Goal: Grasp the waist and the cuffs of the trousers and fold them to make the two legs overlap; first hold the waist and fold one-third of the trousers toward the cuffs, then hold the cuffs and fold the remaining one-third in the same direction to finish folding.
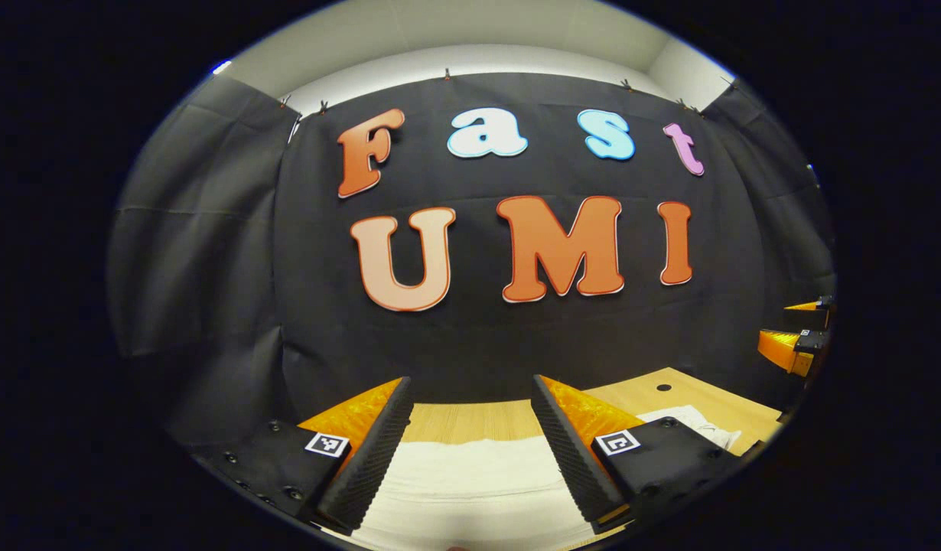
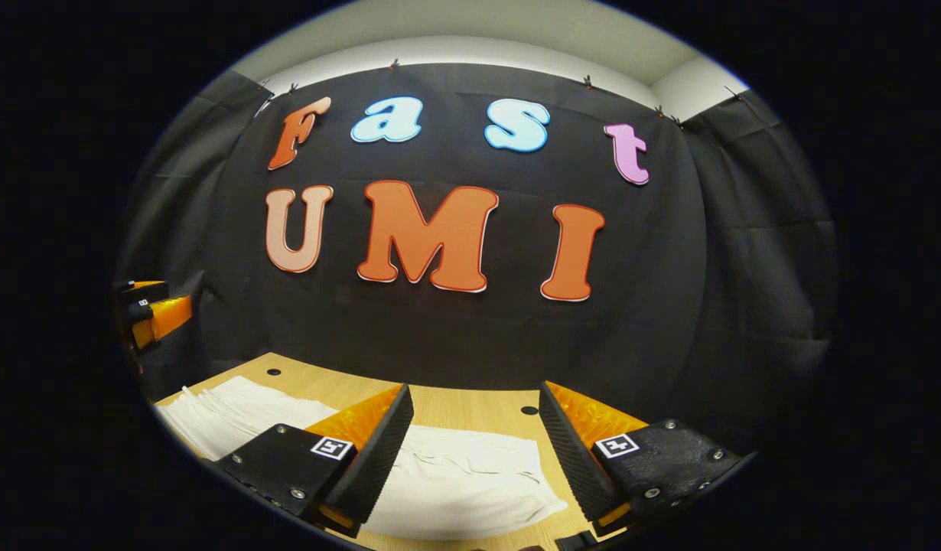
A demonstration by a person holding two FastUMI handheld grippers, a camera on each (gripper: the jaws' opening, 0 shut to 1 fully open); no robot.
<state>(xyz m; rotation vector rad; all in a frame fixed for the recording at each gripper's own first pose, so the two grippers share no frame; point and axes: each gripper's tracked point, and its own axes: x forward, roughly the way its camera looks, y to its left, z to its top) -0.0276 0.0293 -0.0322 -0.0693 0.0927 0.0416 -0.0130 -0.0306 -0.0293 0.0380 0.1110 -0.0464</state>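
White trousers (image 1: 470,482) lie flat on a wooden table (image 1: 669,394). In the left gripper view my left gripper (image 1: 470,417) hangs open above the cloth, fingers wide apart, nothing between them. In the right gripper view the trousers (image 2: 463,482) spread from lower left to the centre, one end lying under my right gripper (image 2: 474,421), which is open and holds nothing. The right gripper (image 1: 796,337) also shows at the far right edge of the left gripper view, and the left gripper (image 2: 153,310) at the far left edge of the right gripper view.
The black cloth wall stands close behind the table's far edge (image 2: 470,386). Small dark holes (image 2: 529,410) dot the tabletop. Bare wood lies beyond the trousers toward the wall.
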